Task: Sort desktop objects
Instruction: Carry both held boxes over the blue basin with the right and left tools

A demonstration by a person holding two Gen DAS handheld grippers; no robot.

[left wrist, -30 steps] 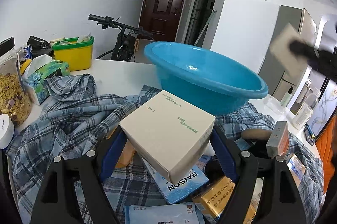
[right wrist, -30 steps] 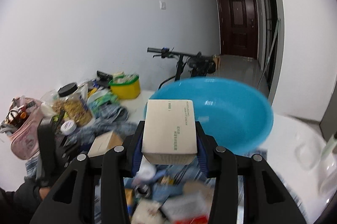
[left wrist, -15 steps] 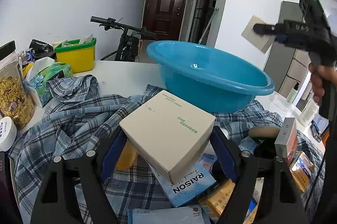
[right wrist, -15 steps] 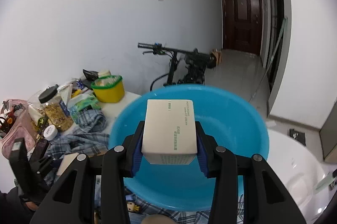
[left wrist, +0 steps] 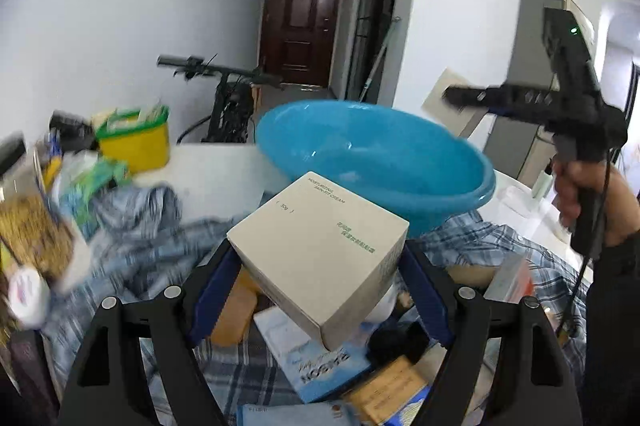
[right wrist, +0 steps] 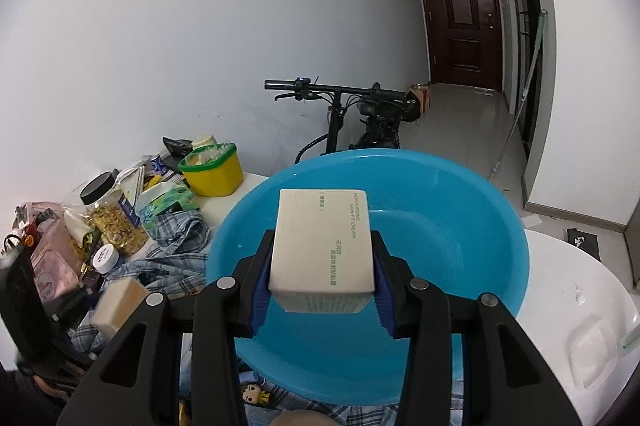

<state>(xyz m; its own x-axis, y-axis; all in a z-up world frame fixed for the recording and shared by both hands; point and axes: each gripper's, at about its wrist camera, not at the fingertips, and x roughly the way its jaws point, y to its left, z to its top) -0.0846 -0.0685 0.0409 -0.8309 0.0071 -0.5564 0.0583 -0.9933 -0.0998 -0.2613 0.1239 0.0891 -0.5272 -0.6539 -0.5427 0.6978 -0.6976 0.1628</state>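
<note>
My left gripper [left wrist: 320,282] is shut on a beige cream box [left wrist: 320,258] and holds it above the cluttered plaid cloth, in front of the blue basin [left wrist: 372,162]. My right gripper [right wrist: 322,282] is shut on a second, matching beige cream box [right wrist: 324,246] and holds it over the open blue basin [right wrist: 460,250]. In the left wrist view the right gripper [left wrist: 452,96] and its box [left wrist: 452,110] hang above the basin's right rim, with the person's hand behind them.
A plaid shirt [left wrist: 132,246] covers the table under loose boxes and packets [left wrist: 320,366]. A yellow tub [right wrist: 212,172], a tissue box [right wrist: 168,204], a cereal jar [right wrist: 116,218] and a pink bag [right wrist: 52,266] crowd the left. A bicycle [right wrist: 360,122] stands behind.
My right gripper has carried its box further in over the basin and lower. My left gripper has risen and shifted slightly towards the basin, still holding its box.
</note>
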